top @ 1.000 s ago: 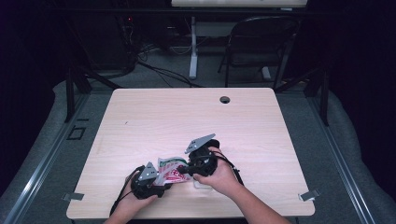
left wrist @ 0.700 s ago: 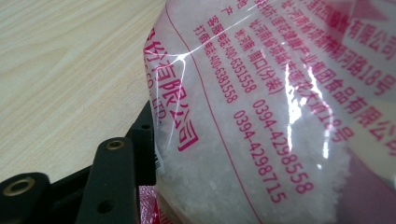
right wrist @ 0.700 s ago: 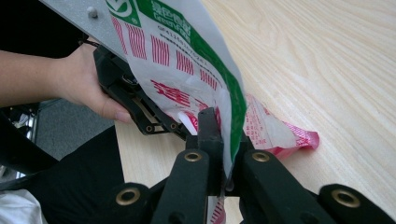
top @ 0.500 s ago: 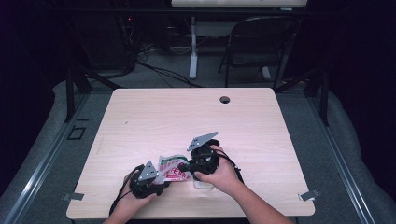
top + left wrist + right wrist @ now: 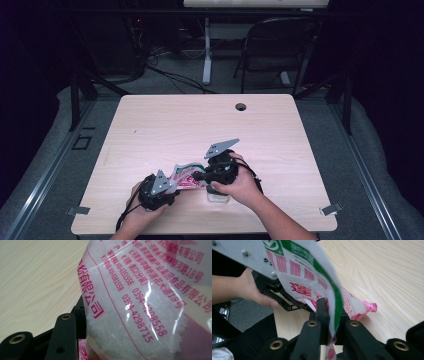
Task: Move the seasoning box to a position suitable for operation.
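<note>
Now the plastic bag [image 5: 186, 176] of white granules hangs over the desk [image 5: 165, 125], stretched between both grippers. Left gripper [image 5: 165, 191] jaws have just been closing around its bulging lower end, while right gripper [image 5: 331, 322] jaws pinch its top edge, slightly loosened. Since a second ago the bag sits higher by the left jaws, probably readied for opening or pouring.

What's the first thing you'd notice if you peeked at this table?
A crinkly plastic bag with red writing, full of white grains, held up near the front edge of the wooden table between two black grippers. The right gripper pinches the bag's edge between its jaws, and the left gripper has just been closing on the bag's other end. A small clear jar stands on the table under the right hand.
</note>
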A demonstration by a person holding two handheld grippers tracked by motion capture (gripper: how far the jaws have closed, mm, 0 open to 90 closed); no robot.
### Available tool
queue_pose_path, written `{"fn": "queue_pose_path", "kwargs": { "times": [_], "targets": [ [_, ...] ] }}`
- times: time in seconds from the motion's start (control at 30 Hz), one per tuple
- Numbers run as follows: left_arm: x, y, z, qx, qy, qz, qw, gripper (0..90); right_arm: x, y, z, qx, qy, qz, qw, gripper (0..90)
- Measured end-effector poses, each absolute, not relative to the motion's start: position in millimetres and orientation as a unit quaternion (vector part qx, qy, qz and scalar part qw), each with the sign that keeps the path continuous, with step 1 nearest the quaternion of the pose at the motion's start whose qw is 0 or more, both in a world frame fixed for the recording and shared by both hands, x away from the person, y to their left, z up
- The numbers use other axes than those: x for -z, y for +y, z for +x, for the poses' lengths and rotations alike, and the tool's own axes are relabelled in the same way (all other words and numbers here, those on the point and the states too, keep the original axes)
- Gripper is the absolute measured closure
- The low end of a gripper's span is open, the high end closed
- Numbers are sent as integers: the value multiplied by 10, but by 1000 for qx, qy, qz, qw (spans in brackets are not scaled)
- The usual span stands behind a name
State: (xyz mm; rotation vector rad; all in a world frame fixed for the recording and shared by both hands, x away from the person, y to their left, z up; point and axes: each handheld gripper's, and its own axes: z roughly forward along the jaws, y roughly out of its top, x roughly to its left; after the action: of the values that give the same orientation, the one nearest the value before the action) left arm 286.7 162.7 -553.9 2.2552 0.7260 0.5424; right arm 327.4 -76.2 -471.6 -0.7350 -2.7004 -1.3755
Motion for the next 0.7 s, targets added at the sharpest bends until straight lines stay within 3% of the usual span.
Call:
{"fn": "queue_pose_path", "kwargs": {
  "times": [0.3,0.7],
  "targets": [
    [5483,1605,2867,-236,271,871,335,547,4684,-831,3256,457,-856,-241,7,745],
    [5417,1566,2813,-271,269,867,320,554,4617,-1045,3137,477,-842,-252,-19,686]
  ]
}}
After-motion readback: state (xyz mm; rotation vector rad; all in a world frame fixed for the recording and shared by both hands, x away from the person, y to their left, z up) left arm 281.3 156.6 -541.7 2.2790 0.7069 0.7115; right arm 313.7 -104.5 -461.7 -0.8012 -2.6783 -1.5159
